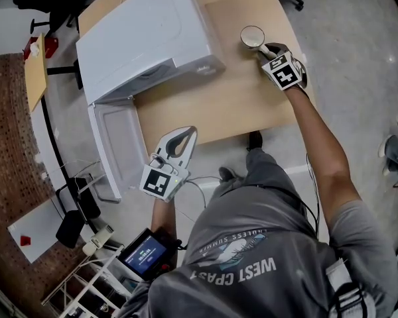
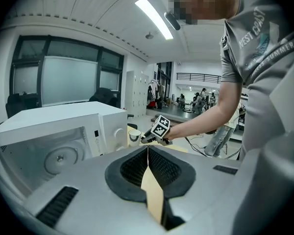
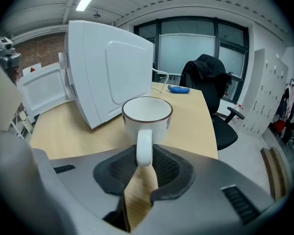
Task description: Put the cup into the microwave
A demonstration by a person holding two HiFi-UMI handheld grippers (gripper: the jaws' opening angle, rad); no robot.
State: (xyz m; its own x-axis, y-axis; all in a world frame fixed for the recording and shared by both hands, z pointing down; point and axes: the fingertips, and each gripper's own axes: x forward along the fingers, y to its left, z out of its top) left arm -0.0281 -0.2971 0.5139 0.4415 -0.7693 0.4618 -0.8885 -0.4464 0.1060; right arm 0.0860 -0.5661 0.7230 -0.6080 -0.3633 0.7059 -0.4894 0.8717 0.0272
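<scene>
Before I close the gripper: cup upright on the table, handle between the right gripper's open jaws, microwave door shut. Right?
Not quite. The microwave door is swung open, as the head view shows. The rest holds: the cup stands upright with its handle between the right gripper's open jaws.
</scene>
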